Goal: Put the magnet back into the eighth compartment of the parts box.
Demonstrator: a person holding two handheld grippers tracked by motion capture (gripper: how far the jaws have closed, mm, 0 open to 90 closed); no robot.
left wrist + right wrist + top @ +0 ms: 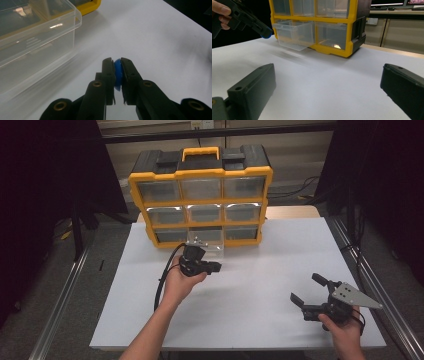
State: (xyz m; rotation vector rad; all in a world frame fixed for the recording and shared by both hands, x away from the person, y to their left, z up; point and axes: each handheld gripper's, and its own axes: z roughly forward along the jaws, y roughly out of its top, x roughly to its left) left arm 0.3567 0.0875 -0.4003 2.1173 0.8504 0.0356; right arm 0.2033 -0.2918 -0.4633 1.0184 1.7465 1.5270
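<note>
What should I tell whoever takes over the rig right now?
Left claw: shut on a small round blue piece, held above the white table beside the pulled-out clear plastic drawer.
Right claw: open, holding nothing, near the table's right front.
Yellow-and-black drawer cabinet: at the table's back; its bottom middle drawer is out.
Done: drawer opened, piece gripped.
Left, probably: drop the piece in the drawer and push it shut.
</note>
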